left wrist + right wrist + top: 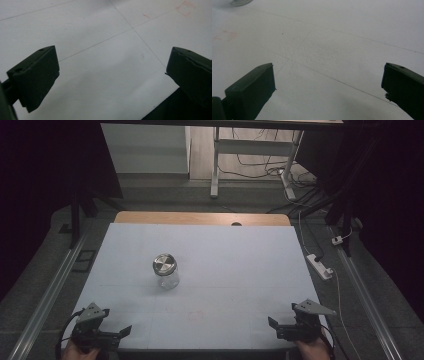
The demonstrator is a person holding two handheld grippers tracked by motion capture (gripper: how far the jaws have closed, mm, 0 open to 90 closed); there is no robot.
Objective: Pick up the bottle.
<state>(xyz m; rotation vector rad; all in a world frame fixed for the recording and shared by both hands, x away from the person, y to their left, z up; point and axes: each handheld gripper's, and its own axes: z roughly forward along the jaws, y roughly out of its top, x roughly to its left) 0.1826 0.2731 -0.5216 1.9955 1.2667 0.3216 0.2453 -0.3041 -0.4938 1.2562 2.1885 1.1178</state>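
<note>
A clear glass jar [166, 271] with a silver metal lid stands upright on the white table [240, 260], left of the middle. My left gripper [112, 332] rests at the front left corner in a hand, well short of the jar. In the left gripper view its jaws stand wide apart over bare table, left gripper [112, 67] open with nothing between. My right gripper [280, 326] sits at the front right corner, also hand-held. The right gripper [328, 75] is open and holds nothing; the jar's base [240, 2] peeks in at the top left.
A faint red square mark [195, 314] lies near the table's front middle. A wooden strip [200, 218] runs along the far edge. A white power strip [320, 266] and cables lie on the floor to the right. Desk legs [215, 165] stand beyond.
</note>
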